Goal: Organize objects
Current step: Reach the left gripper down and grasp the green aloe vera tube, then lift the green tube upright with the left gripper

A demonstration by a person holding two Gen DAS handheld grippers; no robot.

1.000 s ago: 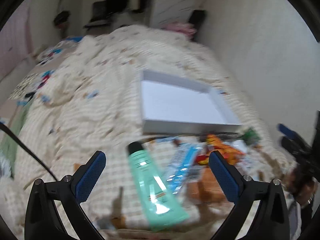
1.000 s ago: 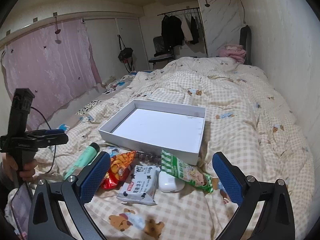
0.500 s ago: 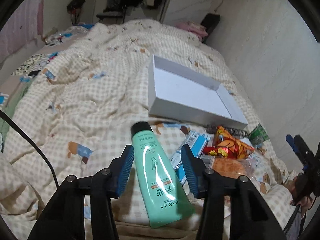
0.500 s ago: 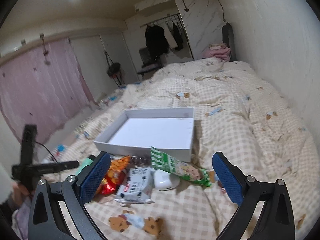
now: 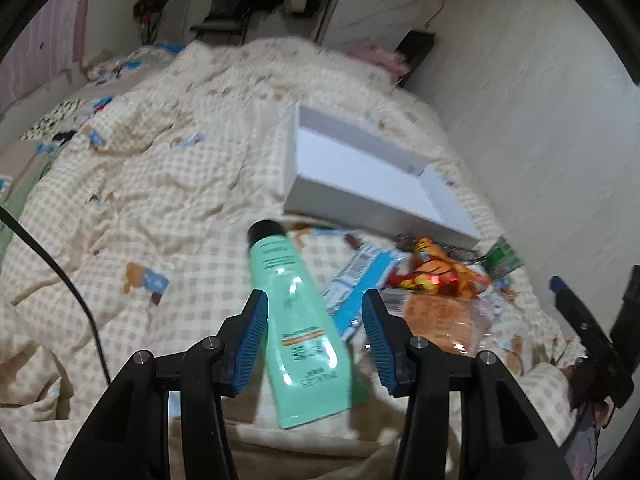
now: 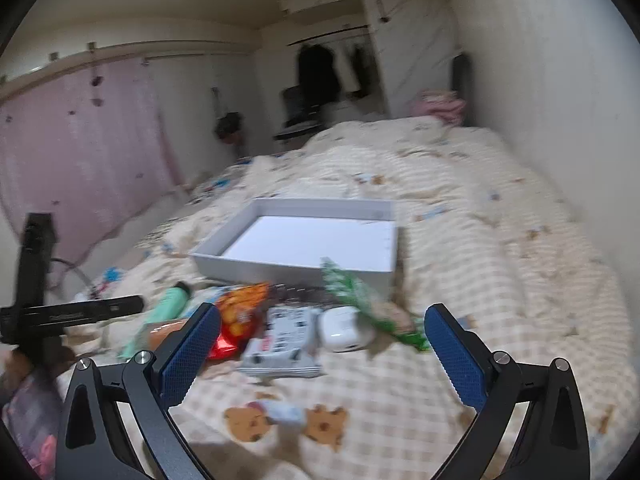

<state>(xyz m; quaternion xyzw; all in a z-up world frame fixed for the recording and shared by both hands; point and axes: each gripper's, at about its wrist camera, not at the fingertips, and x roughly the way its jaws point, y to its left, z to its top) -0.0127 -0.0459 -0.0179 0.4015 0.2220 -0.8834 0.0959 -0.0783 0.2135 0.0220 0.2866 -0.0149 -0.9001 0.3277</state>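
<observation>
A mint-green tube with a black cap lies between the blue pads of my left gripper; the jaws are narrowed around it, and the left pad touches its side. The tube also shows in the right wrist view. A white open box sits on the checked quilt beyond. In front of it lie an orange snack bag, a green packet, a white wrapped pack and a white earbud case. My right gripper is open and empty above them.
A blue-and-white packet and an orange pouch lie right of the tube. A white wall runs along the bed's right side. Pink curtains hang at the left. A black cable crosses the quilt.
My left jaws have narrowed from wide open to close around the green tube, and the tube has stayed on the quilt. The right gripper has tilted and shifted a little, staying open.
</observation>
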